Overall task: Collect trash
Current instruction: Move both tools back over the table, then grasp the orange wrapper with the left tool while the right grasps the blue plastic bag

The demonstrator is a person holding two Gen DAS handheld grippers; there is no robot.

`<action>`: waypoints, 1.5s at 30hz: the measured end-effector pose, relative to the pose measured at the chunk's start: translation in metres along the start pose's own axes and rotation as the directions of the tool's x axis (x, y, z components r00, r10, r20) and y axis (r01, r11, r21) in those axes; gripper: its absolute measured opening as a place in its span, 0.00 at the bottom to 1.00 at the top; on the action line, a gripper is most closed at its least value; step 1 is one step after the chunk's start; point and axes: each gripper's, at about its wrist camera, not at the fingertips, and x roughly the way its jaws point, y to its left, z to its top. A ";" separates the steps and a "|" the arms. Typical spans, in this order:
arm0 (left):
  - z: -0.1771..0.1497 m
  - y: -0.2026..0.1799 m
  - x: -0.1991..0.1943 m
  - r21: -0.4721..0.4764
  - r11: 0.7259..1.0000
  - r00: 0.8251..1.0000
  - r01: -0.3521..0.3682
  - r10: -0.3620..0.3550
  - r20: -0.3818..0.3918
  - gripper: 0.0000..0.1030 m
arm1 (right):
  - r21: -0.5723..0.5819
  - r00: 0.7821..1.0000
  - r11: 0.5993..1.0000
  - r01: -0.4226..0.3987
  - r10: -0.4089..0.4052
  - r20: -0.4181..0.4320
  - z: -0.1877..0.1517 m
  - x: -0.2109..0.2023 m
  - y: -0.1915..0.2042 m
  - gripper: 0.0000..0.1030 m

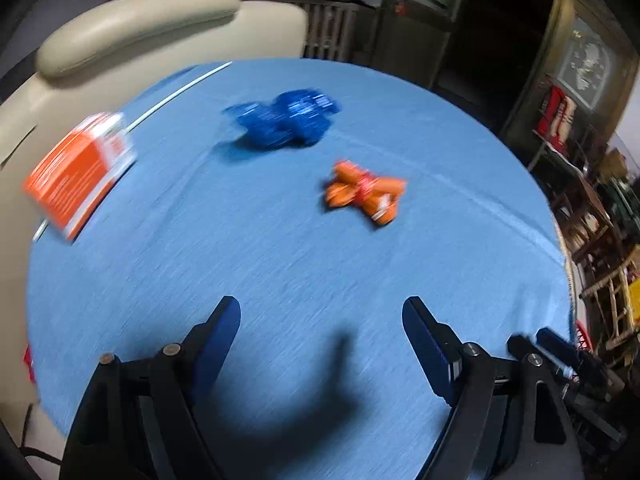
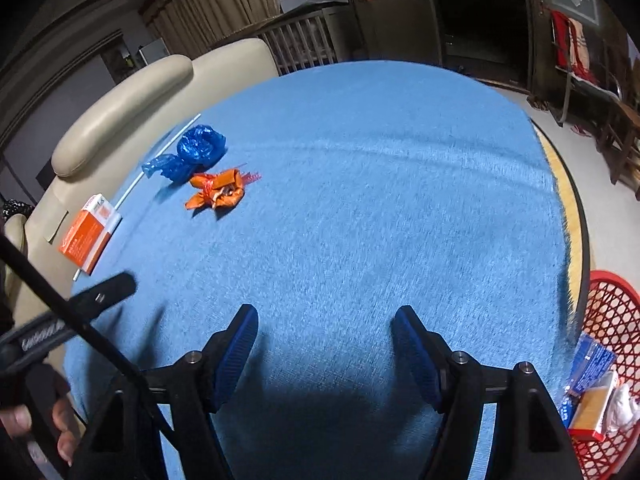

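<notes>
A crumpled blue plastic bag [image 1: 286, 122] [image 2: 190, 154] and a crumpled orange wrapper [image 1: 362, 192] [image 2: 218, 192] lie on the round blue tablecloth [image 1: 280, 264] [image 2: 360, 200]. An orange and white carton [image 1: 80, 170] [image 2: 90, 232] rests at the cloth's left edge beside a thin white straw [image 1: 180, 90] [image 2: 160, 156]. My left gripper [image 1: 322, 308] is open over bare cloth, short of the orange wrapper. My right gripper [image 2: 326, 316] is open above bare cloth, nothing between its fingers. A red mesh basket [image 2: 612, 320] at the table's right edge holds several pieces of trash.
A cream padded chair [image 1: 132, 28] [image 2: 120, 108] stands behind the table on the left. A hand [image 2: 24, 420] holds the other gripper's handle at the lower left of the right wrist view. Wooden furniture [image 1: 600, 260] crowds the dark room to the right.
</notes>
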 end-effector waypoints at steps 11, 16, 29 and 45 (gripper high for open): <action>0.069 -0.050 0.082 0.177 0.984 1.000 0.006 -0.003 -0.013 0.81 | -0.008 1.000 1.000 0.013 -0.013 -0.005 0.012 -0.001 -0.004 0.72; 0.076 -0.043 0.107 0.158 0.987 0.999 0.007 0.000 -0.045 0.79 | -0.007 1.000 1.000 0.022 -0.022 -0.017 0.018 0.006 -0.006 0.72; 0.048 0.047 0.067 -0.009 0.990 0.990 -0.138 0.138 -0.010 0.67 | -0.134 0.999 0.990 -0.044 0.039 -0.035 0.089 0.066 0.057 0.72; 0.042 0.074 0.064 -0.026 0.987 0.986 -0.159 0.160 0.041 0.67 | -0.182 0.975 0.974 -0.138 0.101 -0.197 0.198 0.225 0.192 0.67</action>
